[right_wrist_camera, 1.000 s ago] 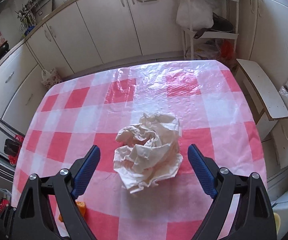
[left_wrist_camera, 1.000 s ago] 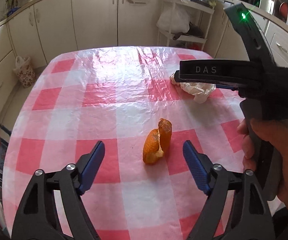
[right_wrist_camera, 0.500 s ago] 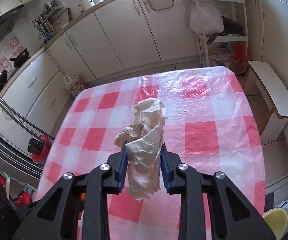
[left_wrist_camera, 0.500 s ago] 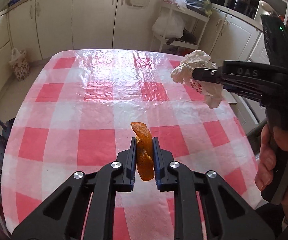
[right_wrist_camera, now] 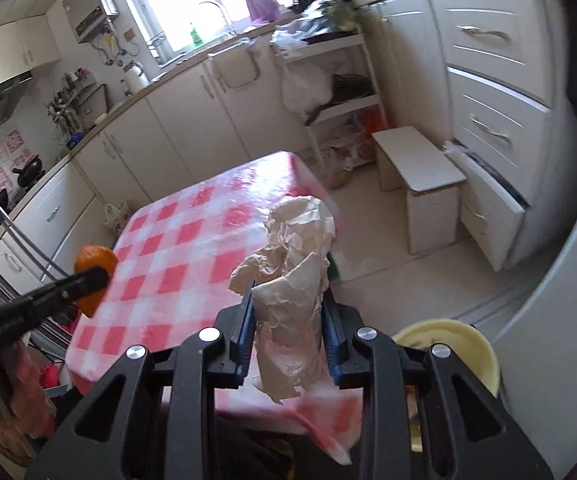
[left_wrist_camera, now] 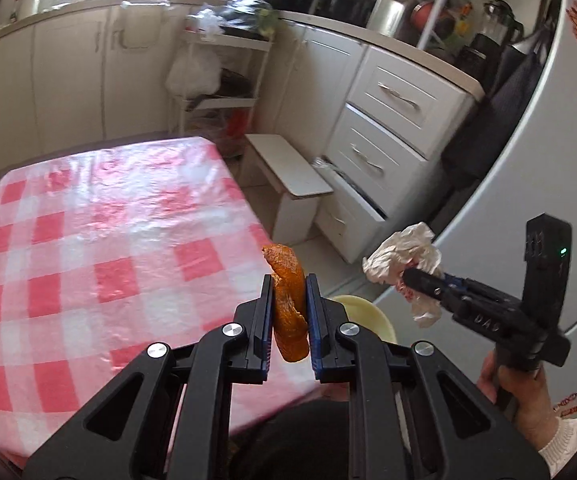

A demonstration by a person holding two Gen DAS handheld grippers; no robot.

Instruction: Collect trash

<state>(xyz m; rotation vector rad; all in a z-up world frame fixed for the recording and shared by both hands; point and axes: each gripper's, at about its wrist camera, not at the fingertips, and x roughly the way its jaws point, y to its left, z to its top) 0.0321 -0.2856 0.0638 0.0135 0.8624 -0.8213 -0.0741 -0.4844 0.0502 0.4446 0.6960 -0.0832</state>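
My left gripper (left_wrist_camera: 288,292) is shut on an orange peel (left_wrist_camera: 288,304) and holds it in the air past the table's right edge. My right gripper (right_wrist_camera: 288,300) is shut on a crumpled white paper (right_wrist_camera: 292,280), also lifted off the table. The paper also shows in the left wrist view (left_wrist_camera: 402,258), right of the peel. The peel also shows in the right wrist view (right_wrist_camera: 94,262), at the left. A pale yellow bin (right_wrist_camera: 460,344) stands on the floor below both grippers; its rim shows in the left wrist view (left_wrist_camera: 368,312).
The table with a red and white checked cloth (left_wrist_camera: 108,248) lies to the left. A white stool (left_wrist_camera: 288,172), white drawers (left_wrist_camera: 388,136) with one drawer ajar, a shelf rack (left_wrist_camera: 220,76) and a white fridge (left_wrist_camera: 548,160) stand to the right.
Both grippers closed on the peel and the paper, lifted them off the table, and have swung right, past the table's edge over the floor by the yellow bin.
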